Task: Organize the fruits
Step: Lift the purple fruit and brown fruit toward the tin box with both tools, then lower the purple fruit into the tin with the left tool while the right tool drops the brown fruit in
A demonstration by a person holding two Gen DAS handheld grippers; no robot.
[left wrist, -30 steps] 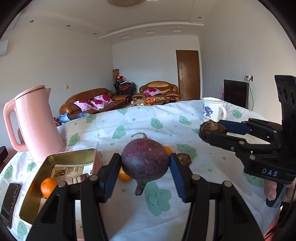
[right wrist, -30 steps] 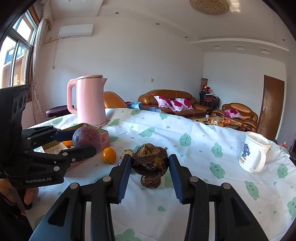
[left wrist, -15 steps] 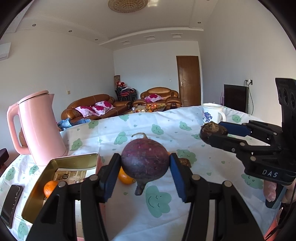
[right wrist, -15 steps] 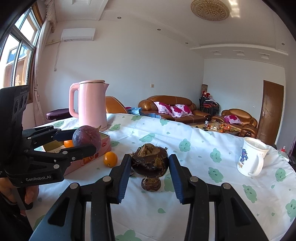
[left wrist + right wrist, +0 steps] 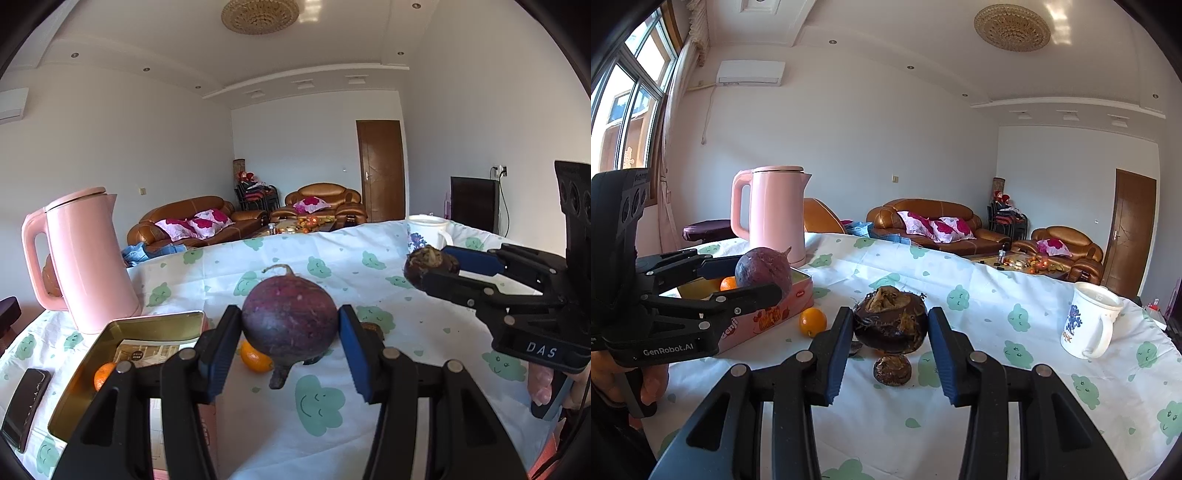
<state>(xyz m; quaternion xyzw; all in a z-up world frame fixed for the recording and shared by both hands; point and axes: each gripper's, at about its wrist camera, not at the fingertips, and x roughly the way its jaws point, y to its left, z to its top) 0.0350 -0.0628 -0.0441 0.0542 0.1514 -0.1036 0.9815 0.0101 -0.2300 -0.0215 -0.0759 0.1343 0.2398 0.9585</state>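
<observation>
My left tongs [image 5: 290, 345] are clamped on a round purple root [image 5: 290, 321], both blue pads pressed to its sides, held up off the tabletop [image 5: 369, 435]. My right tongs [image 5: 890, 343] are clamped on a dark, hairy brown bulb [image 5: 890, 319], also lifted.

Left cam only: inside of the gold tin [image 5: 74, 406], just left of & below my left tongs, w/ an orange [image 5: 103, 374] and a printed card in it; black phone [image 5: 24, 402] further left on the cloth. A 2nd orange [image 5: 255, 358] sits on the cloth just behind the root.

Right cam only: a smaller brown bulb [image 5: 892, 369] on the cloth right under the held one, the tin's pink printed side, window & AC unit.

Both cams: pink kettle [image 5: 774, 212] beyond the tin, white mug [image 5: 1089, 321] far right of my right tongs.
</observation>
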